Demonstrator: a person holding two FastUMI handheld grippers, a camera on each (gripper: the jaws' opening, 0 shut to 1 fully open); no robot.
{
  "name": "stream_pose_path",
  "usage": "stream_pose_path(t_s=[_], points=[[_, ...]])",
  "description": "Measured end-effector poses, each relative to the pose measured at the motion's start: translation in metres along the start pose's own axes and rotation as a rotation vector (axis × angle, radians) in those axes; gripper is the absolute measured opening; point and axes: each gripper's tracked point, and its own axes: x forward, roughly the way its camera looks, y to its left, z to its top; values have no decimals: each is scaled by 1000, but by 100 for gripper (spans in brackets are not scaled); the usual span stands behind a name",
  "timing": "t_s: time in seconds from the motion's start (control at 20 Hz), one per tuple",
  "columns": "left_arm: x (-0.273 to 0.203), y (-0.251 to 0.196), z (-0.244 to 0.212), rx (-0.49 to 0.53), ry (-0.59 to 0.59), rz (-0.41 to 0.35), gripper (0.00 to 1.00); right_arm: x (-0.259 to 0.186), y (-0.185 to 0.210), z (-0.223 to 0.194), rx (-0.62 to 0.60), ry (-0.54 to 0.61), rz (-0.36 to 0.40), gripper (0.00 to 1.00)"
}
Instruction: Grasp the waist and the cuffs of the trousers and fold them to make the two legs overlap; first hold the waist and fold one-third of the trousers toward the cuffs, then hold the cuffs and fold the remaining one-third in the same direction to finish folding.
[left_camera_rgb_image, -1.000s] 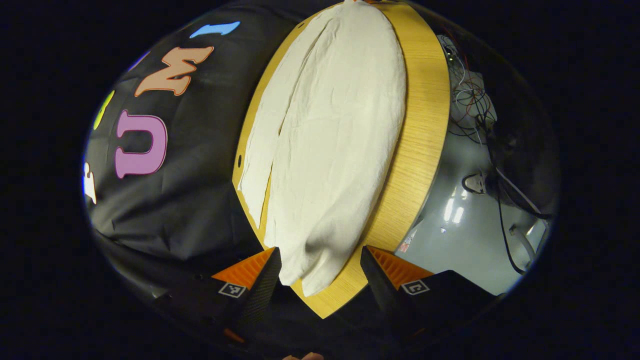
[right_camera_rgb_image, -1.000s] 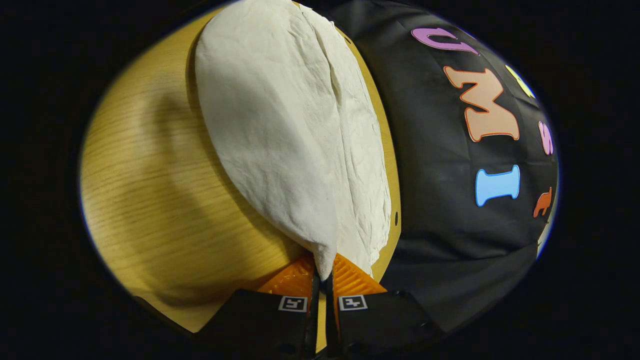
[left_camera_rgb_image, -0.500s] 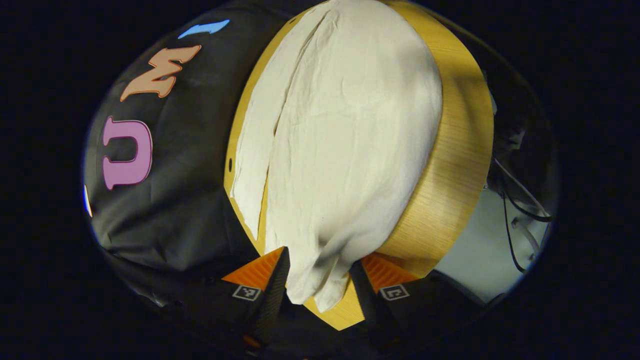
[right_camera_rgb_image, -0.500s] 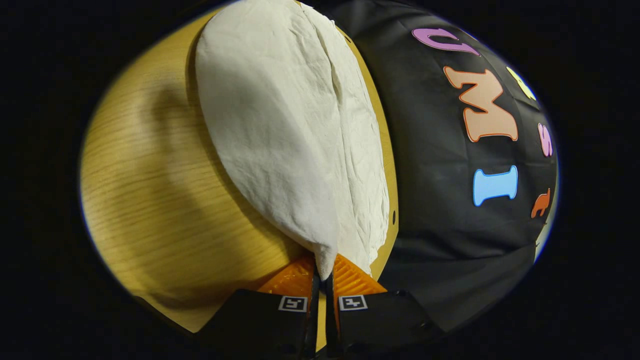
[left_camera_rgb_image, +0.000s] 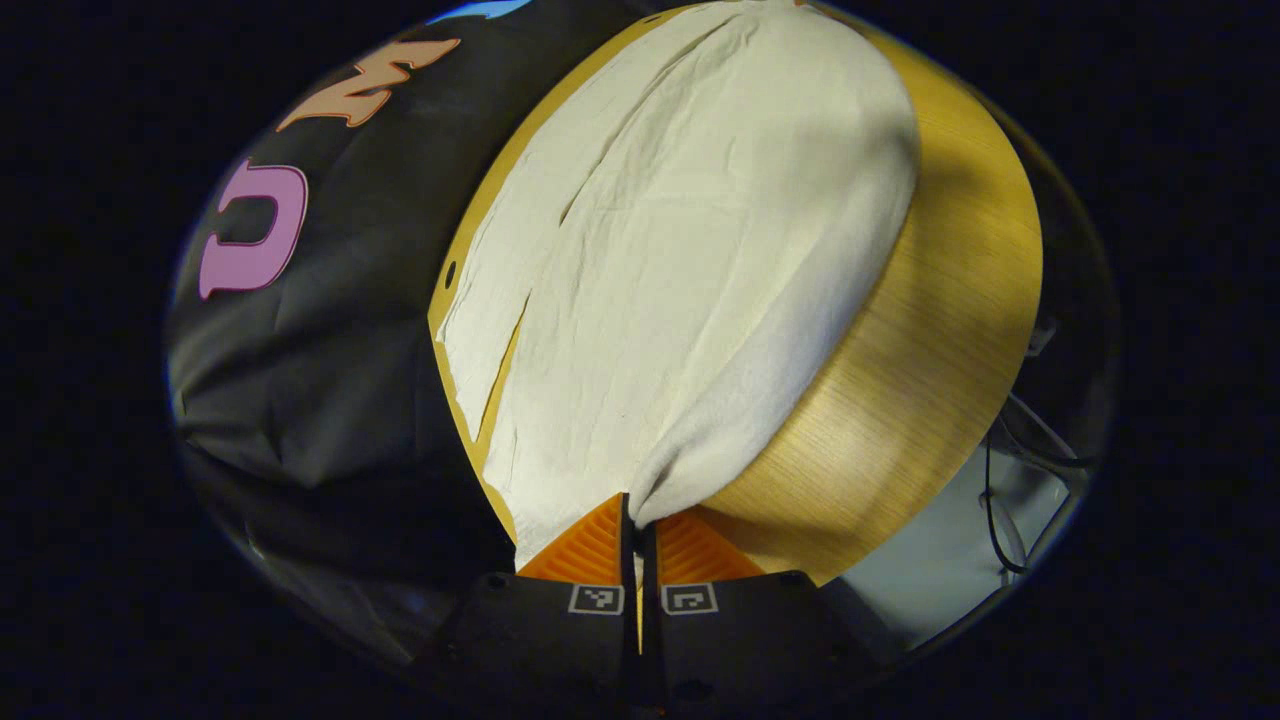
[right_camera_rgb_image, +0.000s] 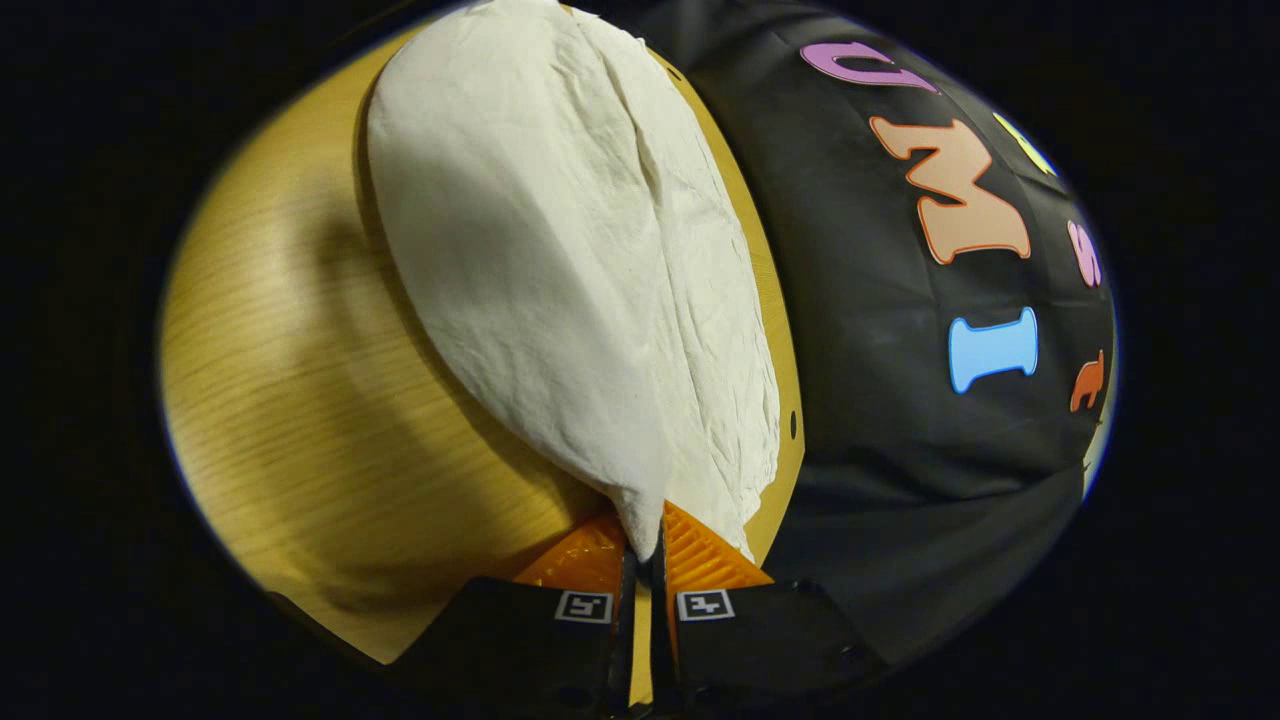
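Left tool (left_camera_rgb_image: 637, 525) clamped on an end fold of the cream trousers (left_camera_rgb_image: 680, 260), fingers pressed together with fabric pinched between. Right tool (right_camera_rgb_image: 641, 535) likewise closed on the opposite end of the trousers (right_camera_rgb_image: 560, 270). Garment stretched lengthwise ahead of each tool, flat on the wooden worktop (left_camera_rgb_image: 930, 340), one leg over the other.

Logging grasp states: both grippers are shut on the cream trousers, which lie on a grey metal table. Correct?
Not quite. The table is light wood, as the right gripper view shows. The left gripper and right gripper are each shut on the trousers.
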Motion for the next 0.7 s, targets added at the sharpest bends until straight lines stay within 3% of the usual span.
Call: stream_pose_path(t_s=[0.15,0.45,0.7], points=[[-1,4,9,-100,-17,-17,0,-7,-12,1,53,-6,-11,7],[0,40,28,-351,-22,36,0,-18,-49,11,154,-40,-99,7],[-14,99,55,-448,-68,156,0,-22,-83,18,174,-109,-143,7]])
